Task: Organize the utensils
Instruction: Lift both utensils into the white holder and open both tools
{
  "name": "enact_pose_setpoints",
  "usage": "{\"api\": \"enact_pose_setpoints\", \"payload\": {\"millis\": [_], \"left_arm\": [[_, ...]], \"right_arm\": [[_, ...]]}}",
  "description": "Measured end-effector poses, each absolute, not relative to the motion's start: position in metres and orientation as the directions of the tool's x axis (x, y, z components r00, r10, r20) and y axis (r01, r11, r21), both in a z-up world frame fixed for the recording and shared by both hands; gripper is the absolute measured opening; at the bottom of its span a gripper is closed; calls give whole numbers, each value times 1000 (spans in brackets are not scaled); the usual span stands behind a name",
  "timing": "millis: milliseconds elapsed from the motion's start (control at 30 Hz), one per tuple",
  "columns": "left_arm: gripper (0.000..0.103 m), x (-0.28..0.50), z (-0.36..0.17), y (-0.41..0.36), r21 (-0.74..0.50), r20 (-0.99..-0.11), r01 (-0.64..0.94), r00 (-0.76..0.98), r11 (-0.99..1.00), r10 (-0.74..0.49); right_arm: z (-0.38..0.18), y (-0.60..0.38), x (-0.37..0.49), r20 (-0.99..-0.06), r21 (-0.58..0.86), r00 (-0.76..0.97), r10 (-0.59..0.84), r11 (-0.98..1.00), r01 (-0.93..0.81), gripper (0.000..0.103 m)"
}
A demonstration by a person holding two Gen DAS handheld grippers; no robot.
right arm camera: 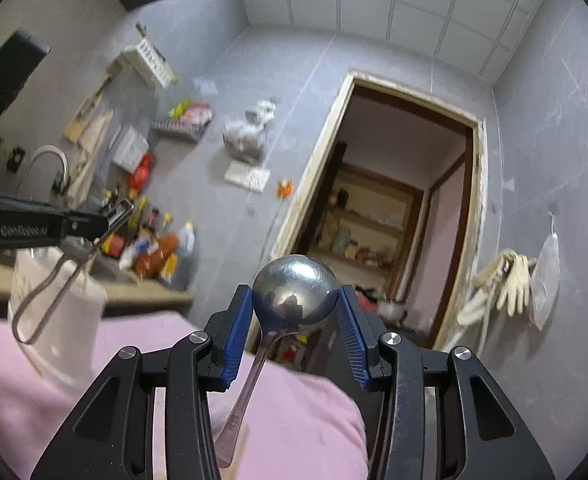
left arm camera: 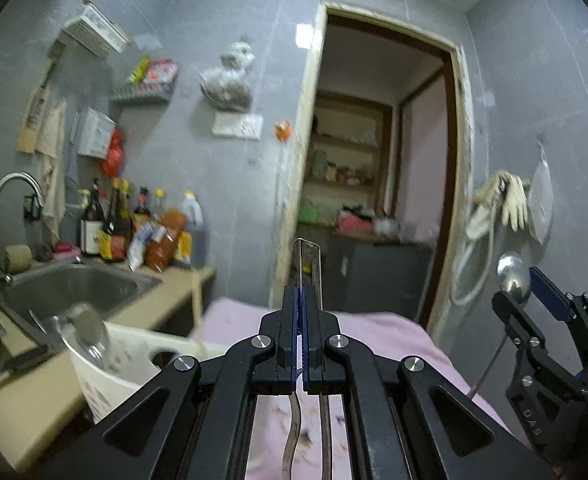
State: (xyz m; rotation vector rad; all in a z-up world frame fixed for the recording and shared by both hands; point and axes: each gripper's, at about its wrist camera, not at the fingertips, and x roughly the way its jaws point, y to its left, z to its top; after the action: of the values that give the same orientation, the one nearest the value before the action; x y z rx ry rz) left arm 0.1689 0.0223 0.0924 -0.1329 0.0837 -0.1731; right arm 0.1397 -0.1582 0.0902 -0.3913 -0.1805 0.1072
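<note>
My left gripper [left arm camera: 302, 304] is shut on a metal peeler [left arm camera: 308, 258]; its blade end sticks up past the fingertips and its wire loop handle hangs below. In the right wrist view the left gripper [right arm camera: 106, 222] holds the peeler [right arm camera: 54, 284] above a white utensil holder [right arm camera: 62, 320]. My right gripper [right arm camera: 294, 300] is shut on the bowl of a steel spoon [right arm camera: 294, 292], whose handle hangs down toward the pink cloth. The right gripper [left arm camera: 530, 284] with the spoon [left arm camera: 514, 278] shows at the right of the left wrist view. The holder [left arm camera: 106, 364] holds another spoon [left arm camera: 88, 330].
A pink cloth [left arm camera: 374, 332] covers the table below both grippers. A steel sink [left arm camera: 70, 288] with a tap sits at the left, with sauce bottles [left arm camera: 134, 228] behind it. An open doorway [left arm camera: 382, 184] lies ahead. Gloves [left arm camera: 510, 200] hang on the right wall.
</note>
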Motion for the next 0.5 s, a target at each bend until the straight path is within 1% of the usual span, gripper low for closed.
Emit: {"api": "enact_pose_setpoints", "payload": {"millis": [133,233,400,500], "left_arm": [[0,170,108,53,-137,-17,115,993,984,-119],[0,172,119,77,-138,12,63,998,988,-62],[0,179,129,125,-164,38,17,999,986,-11],[0,189,130,151,-193,49,34,998,981,-25]], "right_arm": [[111,-132,145,201,-371,961,192,922,-107,41],[121,-112,152,219,-357,948,230,923,-141,41],[139,-83,171,212,-272,931,298,933,-237,41],[146,-69,181,206,-212,920,334,933,-292,41]]}}
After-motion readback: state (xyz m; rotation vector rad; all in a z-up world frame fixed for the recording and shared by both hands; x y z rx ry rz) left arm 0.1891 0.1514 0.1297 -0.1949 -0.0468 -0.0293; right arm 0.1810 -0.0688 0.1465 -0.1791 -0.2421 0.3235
